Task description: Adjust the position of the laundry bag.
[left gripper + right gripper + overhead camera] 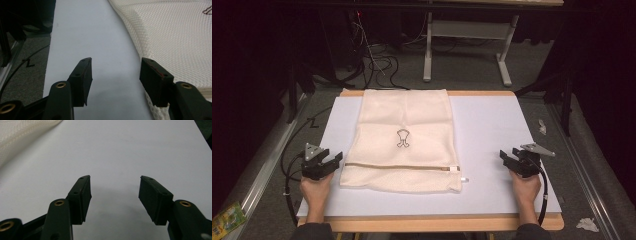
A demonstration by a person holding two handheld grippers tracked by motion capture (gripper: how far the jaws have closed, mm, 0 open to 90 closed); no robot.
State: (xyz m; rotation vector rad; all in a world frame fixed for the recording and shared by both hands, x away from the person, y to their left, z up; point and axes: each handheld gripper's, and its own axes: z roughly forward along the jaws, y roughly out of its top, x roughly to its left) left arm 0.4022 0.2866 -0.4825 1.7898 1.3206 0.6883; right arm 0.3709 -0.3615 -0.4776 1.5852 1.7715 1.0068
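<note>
Desk (492, 145): flat, smooth white top, wooden edge. Bag (404, 142): cream mesh, rectangular, soft, lying flat mid-desk, slightly left; zip (402, 167) across near end, closed as far as visible; small dark emblem (403, 138). Untouched, everything left to do. Left gripper (331, 161): black, open, empty, just beside bag's left edge. Right gripper (507, 159): open, empty, well apart from bag.

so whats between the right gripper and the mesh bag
Nothing: bare white table lies between the open right gripper and the mesh bag, as the high view shows.
</note>
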